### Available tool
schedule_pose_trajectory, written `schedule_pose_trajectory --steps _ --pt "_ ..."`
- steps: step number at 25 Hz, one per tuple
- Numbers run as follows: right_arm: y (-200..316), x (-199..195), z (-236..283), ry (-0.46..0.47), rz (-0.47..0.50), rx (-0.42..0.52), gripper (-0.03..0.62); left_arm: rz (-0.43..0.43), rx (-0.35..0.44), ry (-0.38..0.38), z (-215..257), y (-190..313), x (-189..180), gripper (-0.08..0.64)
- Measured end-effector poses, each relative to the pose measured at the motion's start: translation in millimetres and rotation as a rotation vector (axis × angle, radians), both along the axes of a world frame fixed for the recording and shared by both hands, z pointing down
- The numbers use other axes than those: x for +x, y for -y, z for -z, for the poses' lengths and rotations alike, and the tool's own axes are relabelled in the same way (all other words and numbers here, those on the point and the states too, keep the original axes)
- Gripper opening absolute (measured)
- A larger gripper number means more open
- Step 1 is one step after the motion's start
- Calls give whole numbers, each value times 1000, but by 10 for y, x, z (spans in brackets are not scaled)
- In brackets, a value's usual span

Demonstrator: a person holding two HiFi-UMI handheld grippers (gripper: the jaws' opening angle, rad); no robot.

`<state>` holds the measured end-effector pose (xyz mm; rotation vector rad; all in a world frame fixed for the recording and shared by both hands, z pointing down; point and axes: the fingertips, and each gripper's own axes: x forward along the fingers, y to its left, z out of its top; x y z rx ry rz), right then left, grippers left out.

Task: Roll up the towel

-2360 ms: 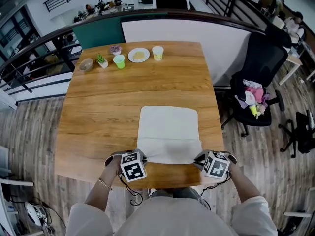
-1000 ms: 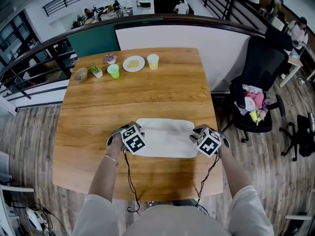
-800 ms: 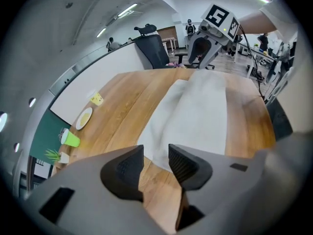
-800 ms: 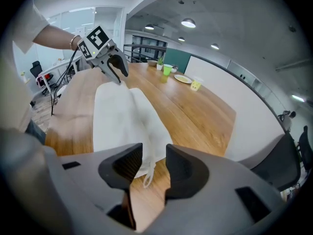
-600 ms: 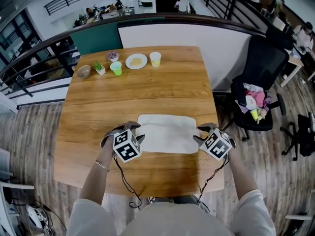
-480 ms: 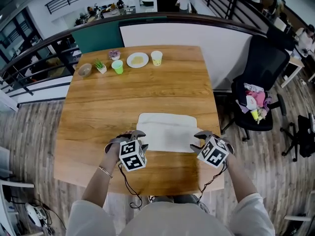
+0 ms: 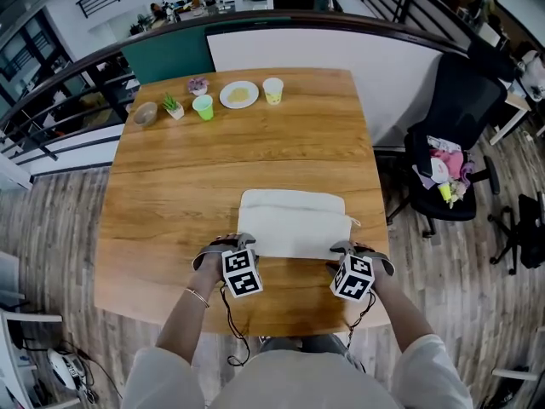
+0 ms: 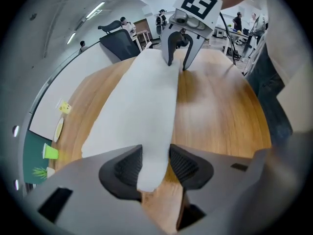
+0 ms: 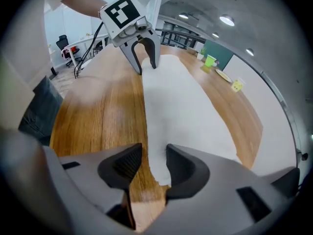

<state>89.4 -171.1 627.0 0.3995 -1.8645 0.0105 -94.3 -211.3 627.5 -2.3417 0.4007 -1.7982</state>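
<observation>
- Towel (image 7: 294, 224): white, lying folded into a broad band across the near half of the wooden table (image 7: 213, 160), its long near edge towards the person.
- Left gripper (image 8: 155, 168): pointing steeply down at the towel's near left corner; jaws narrowly apart, having just been opening, with the corner between the pads, not pinched.
- Right gripper (image 9: 149, 165): at the near right corner, jaws likewise narrowly apart after just opening; towel edge and bare wood show in the gap.
- Markings: each gripper carries a marker cube (image 7: 242, 273) with black-and-white square patterns.
- Far edge of table: bowl (image 7: 147, 112), small plant (image 7: 175, 106), green cup (image 7: 203, 106), plate (image 7: 239, 95), yellow cup (image 7: 272, 90).
- Right of table: black office chair (image 7: 456, 109).
</observation>
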Motion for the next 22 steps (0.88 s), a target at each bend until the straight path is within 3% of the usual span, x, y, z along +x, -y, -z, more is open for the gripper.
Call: schedule_pose_trajectory --steps 4,6,13,22 --pt "39 20 17 24 -16 9 141 12 -21 -14 -4 19 2 169" --pt "92 44 19 22 -31 42 40 35 -21 -28 -11 46 -5 110" --pt "-56 29 102 5 -17 27 28 56 -14 -47 98 -79 -5 49" --pt "-929 17 519 80 26 -95 28 1 -57 -81 516 -994 -25 49"
